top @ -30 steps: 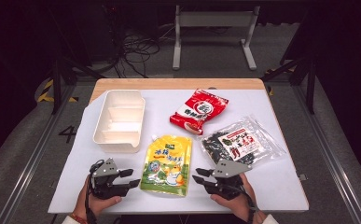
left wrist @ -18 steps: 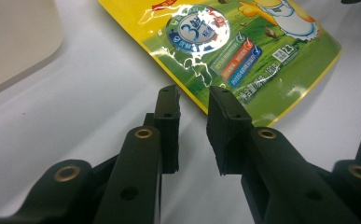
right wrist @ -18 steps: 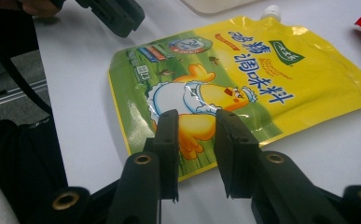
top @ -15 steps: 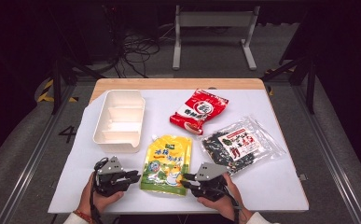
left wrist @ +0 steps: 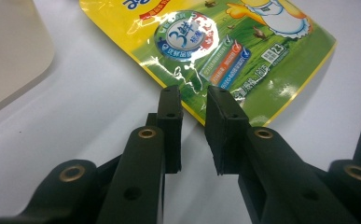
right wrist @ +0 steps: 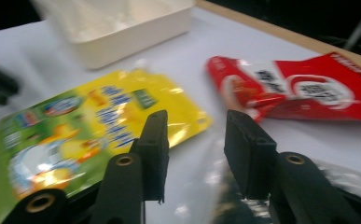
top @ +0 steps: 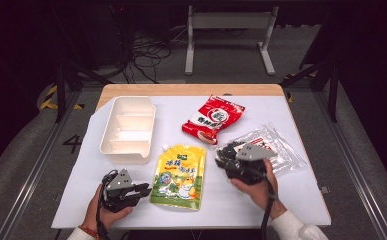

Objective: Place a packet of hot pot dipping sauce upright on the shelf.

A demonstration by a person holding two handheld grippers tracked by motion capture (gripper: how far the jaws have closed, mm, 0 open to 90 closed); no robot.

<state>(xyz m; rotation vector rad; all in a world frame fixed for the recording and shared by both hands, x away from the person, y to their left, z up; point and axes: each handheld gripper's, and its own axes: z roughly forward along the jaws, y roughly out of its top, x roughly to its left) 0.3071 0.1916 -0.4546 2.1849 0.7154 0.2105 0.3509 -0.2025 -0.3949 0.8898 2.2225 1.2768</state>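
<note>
Only overhead: clear bag (top: 276, 150).

The tray (top: 127, 129) sits near the tabletop's (top: 301, 197) left edge. The pouch (top: 179, 171) lies by the front edge, the packet (top: 213, 119) behind it, and the bag (top: 276, 150), perhaps partly covered, toward the right edge.

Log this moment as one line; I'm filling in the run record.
left gripper: open, at yellow pouch edge | right gripper: open, over clear bag | red packet, tray: untouched
</note>
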